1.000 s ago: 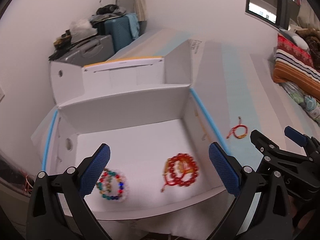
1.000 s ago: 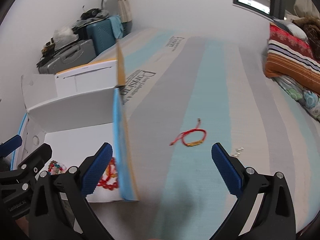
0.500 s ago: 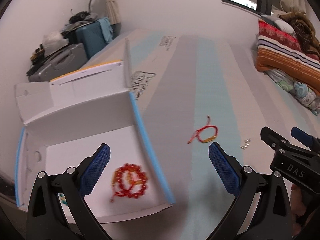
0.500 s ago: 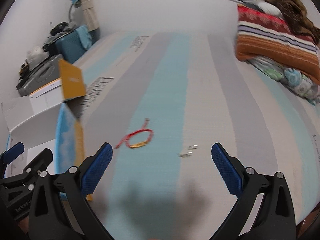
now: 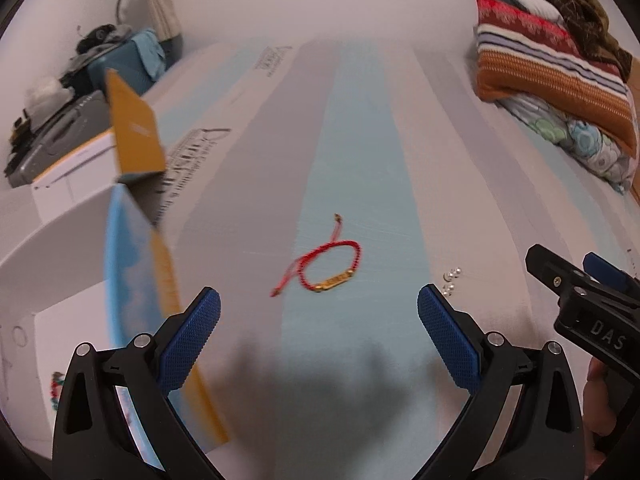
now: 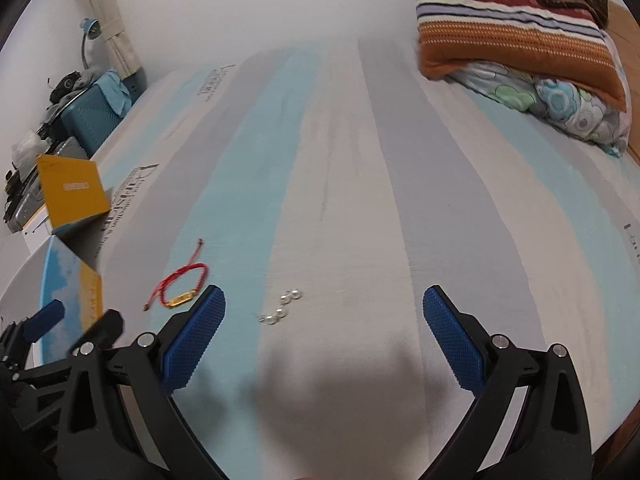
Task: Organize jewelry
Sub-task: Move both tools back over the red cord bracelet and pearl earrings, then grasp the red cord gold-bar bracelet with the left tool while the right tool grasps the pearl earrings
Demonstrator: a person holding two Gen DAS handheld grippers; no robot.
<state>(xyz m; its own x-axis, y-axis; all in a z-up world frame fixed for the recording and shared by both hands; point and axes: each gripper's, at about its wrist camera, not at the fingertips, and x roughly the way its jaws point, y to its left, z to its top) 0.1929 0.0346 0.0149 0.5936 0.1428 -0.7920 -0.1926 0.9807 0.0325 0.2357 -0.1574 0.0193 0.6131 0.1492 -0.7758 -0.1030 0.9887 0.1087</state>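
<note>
Bracelet (image 5: 330,266) of red cord with a small gold bar lies flat on the striped mattress (image 5: 360,140), on a pale blue stripe, just ahead of your left gripper (image 5: 319,330), whose jaws stand wide apart and hold nothing. It looks light and limp (the loose tail will trail), so take hold at the stiff gold bar or pinch the cord low against the fabric. Your right gripper (image 6: 324,330) is also spread and empty, with tiny clear beads (image 6: 280,306) just ahead of it, slippery and easily scattered. A second ago your left view faced into the white box (image 5: 48,280) with the beaded bracelets; it has since swung right, to the red cord.
</note>
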